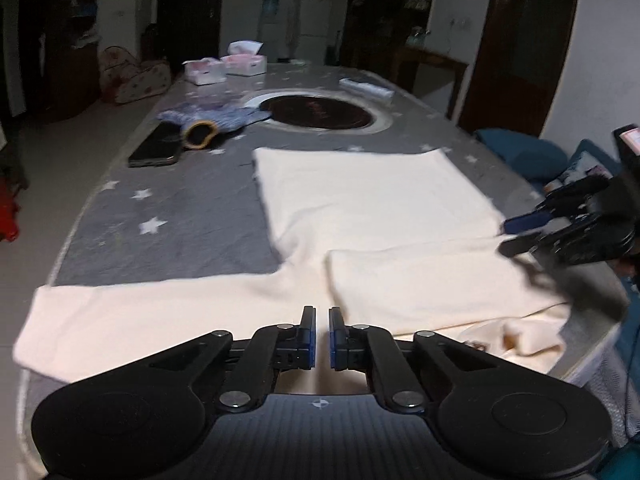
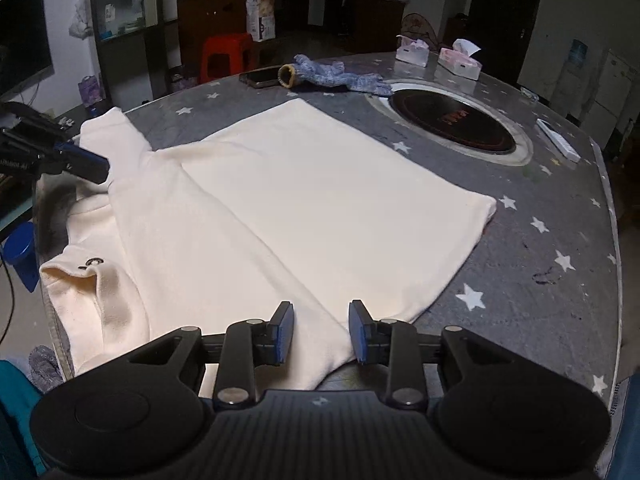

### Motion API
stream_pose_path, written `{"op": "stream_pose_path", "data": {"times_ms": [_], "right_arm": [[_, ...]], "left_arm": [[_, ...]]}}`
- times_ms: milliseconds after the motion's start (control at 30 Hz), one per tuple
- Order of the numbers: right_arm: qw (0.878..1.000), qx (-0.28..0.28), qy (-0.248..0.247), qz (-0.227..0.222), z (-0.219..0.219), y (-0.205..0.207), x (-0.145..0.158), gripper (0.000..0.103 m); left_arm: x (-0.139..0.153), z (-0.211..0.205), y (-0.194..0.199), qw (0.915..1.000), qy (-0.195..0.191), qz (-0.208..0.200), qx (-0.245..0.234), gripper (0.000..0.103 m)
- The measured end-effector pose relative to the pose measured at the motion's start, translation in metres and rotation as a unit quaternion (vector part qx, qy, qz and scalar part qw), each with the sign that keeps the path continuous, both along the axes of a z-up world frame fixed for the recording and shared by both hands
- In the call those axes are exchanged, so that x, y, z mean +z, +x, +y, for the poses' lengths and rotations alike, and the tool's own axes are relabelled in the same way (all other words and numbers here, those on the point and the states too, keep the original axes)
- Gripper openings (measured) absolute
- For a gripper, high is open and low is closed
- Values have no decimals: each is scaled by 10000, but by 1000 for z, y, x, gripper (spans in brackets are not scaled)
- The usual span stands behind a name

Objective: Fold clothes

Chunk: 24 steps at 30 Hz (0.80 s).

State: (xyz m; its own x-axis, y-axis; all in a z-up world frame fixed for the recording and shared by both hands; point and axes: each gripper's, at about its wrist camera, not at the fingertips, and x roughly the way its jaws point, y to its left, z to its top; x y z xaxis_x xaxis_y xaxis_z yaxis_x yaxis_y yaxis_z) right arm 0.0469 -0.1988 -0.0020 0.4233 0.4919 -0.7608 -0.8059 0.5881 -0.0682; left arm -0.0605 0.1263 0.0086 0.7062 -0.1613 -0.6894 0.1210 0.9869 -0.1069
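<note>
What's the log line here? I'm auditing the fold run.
task: fold clothes | left gripper: shut, over cream shirt | right gripper: open, over cream shirt

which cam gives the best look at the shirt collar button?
Right wrist. The cream shirt's collar button shows as a dark ring at the near-left table edge, unobstructed. In the left wrist view that collar area sits at the lower right, blurred, and the button cannot be made out.
</note>
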Motion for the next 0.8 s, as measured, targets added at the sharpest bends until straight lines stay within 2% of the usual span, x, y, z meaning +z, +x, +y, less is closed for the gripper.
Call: {"op": "stream_pose_path", "data": {"times_ms": [67, 233, 333, 467, 533, 600, 700, 800], "right_arm": [[10000, -17, 62, 5, -1, -1, 4, 30], [9996, 146, 221, 137, 0, -13, 5, 31], [9994, 204, 213, 186, 2, -20, -1, 31], [9993, 178, 205, 238, 0, -23, -7, 33], [9995, 170, 195, 200, 1, -24, -5, 33], [9995, 205, 205, 115, 3, -26, -2, 33], [9988, 350, 343, 82, 9, -30, 1, 35], [9984, 457, 284, 199, 19, -30, -6, 35]], "left_arm": [[3, 1, -1, 9999, -58, -67, 59, 11], [4, -23, 5, 9984, -226, -336, -398, 16], [-7, -34, 16, 9981, -257, -245, -502, 16], [-24, -30, 17, 9988, -274, -83, -406, 16], [-20, -23, 9, 9986, -388, -187, -301, 16], [-16, -14, 0, 9985, -412, -341, -144, 25], [-12, 10, -15, 9971, -369, -521, 408, 29], [-14, 42, -25, 9911, -238, -520, 1202, 29]]}}
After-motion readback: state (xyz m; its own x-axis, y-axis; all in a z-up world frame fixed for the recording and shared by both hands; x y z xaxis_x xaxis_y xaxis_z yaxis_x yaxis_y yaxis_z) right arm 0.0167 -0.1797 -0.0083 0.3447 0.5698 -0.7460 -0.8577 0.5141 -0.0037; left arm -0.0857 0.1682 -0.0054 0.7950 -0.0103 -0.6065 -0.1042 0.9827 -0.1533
